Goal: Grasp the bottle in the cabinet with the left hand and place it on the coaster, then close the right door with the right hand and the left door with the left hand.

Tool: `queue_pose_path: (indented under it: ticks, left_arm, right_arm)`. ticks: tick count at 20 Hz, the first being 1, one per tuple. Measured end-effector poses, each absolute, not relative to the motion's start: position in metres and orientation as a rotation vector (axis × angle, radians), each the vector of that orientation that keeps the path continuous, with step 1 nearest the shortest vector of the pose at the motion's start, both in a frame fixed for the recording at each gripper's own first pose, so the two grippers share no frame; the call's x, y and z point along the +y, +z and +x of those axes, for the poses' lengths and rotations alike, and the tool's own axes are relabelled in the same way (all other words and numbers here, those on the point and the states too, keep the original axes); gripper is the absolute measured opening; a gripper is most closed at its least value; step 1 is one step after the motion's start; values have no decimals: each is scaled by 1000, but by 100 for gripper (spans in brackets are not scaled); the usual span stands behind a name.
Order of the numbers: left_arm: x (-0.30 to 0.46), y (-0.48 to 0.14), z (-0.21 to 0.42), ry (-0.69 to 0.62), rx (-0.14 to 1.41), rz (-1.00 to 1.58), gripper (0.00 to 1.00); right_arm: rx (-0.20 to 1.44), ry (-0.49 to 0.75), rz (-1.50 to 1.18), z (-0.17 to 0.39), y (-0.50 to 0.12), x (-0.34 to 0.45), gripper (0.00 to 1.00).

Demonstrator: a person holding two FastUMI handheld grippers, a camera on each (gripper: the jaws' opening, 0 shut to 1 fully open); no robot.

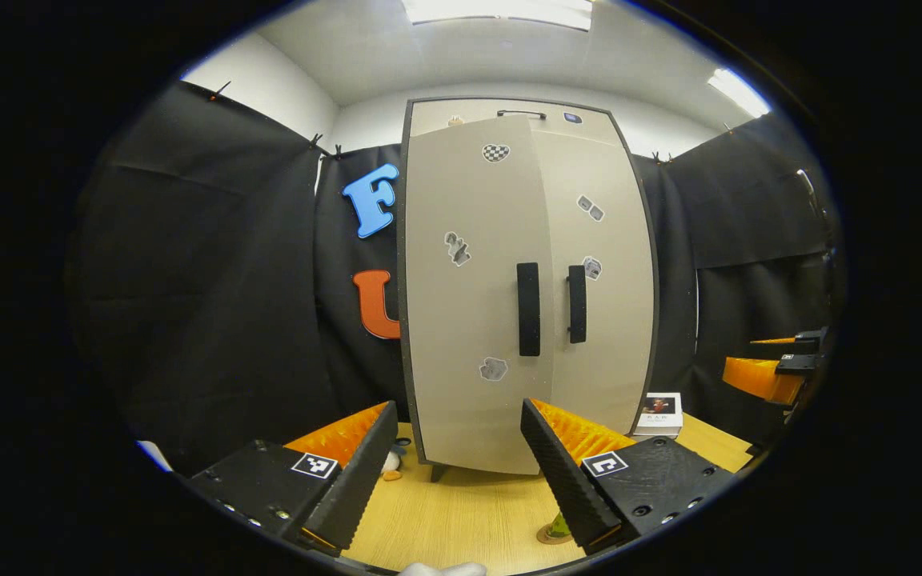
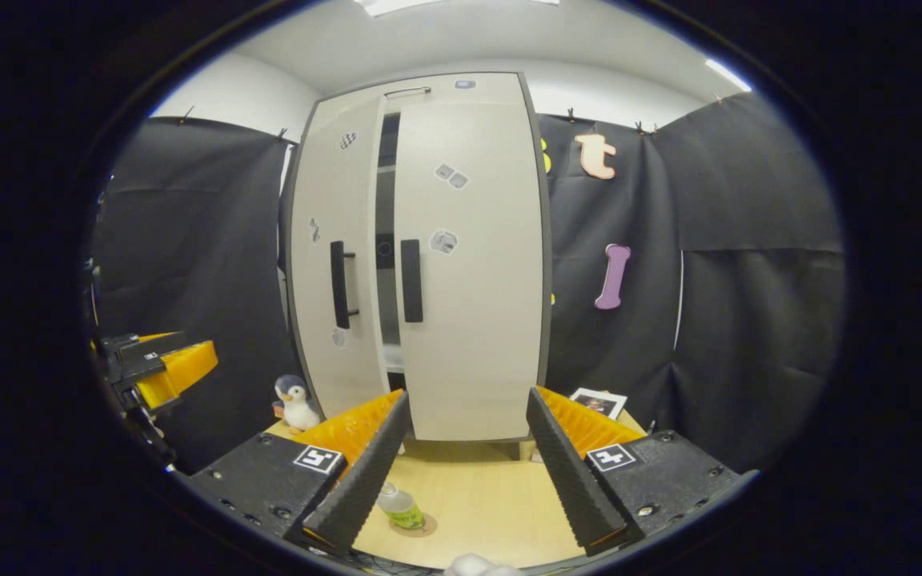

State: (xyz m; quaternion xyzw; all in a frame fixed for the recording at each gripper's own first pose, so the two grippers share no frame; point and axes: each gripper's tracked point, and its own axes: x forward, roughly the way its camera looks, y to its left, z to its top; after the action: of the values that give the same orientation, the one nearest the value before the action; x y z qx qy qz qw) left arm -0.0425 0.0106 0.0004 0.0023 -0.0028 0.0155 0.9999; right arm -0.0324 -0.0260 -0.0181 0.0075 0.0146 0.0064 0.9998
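— What could go wrong from here?

— The left door (image 2: pixel 338 264) hangs ajar — a gap shows beside the right door (image 2: pixel 473 264). If the left gripper (image 1: pixel 458 472) pushes off-centre, the cabinet (image 1: pixel 527 280) might slide on the table (image 1: pixel 469 512).

— And the bottle (image 2: pixel 398 507)?

— Small, clear, green-labelled, upright on its coaster (image 2: pixel 421 526) near the table's front edge — easy to clip.

— The tools?

— Both gape wide, empty; the right gripper (image 2: pixel 467 472) hangs back.

the bottle (image 2: pixel 398 506) is half hidden behind a finger of the right gripper (image 2: pixel 467 472); the cabinet's (image 2: pixel 469 320) dark interior shows little, perhaps a shelf; the penguin toy (image 1: pixel 390 462) is mostly hidden
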Motion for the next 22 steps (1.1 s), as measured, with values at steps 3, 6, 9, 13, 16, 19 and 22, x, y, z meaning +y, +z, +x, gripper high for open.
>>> queue_pose_path:
  ticks: [3, 6, 9, 13, 16, 19, 22]
  left_arm:
    - [12, -1, -43, 35, 0, 9, 95]
    - [11, -4, -43, 36, 6, 11, 95]
    - [12, -5, -44, 38, 8, 7, 95]
    - [13, -4, -45, 37, 9, 4, 95]
    - [14, -6, -46, 37, 12, 6, 95]
    - [14, -6, -46, 29, 17, 2, 95]
    - [18, -5, -47, 34, 16, 7, 95]
  right_arm:
    - [29, 15, 12, -33, -17, -26, 96]
    - [30, 13, 12, -33, -17, -27, 96]
    - [30, 9, 9, -36, -17, -28, 96]
    - [30, 11, 1, -37, -15, -26, 94]
    - [34, 20, 0, -37, -16, -22, 96]
    - [32, 23, -6, -38, -14, -18, 96]
    - [29, 25, -13, -38, -13, -15, 96]
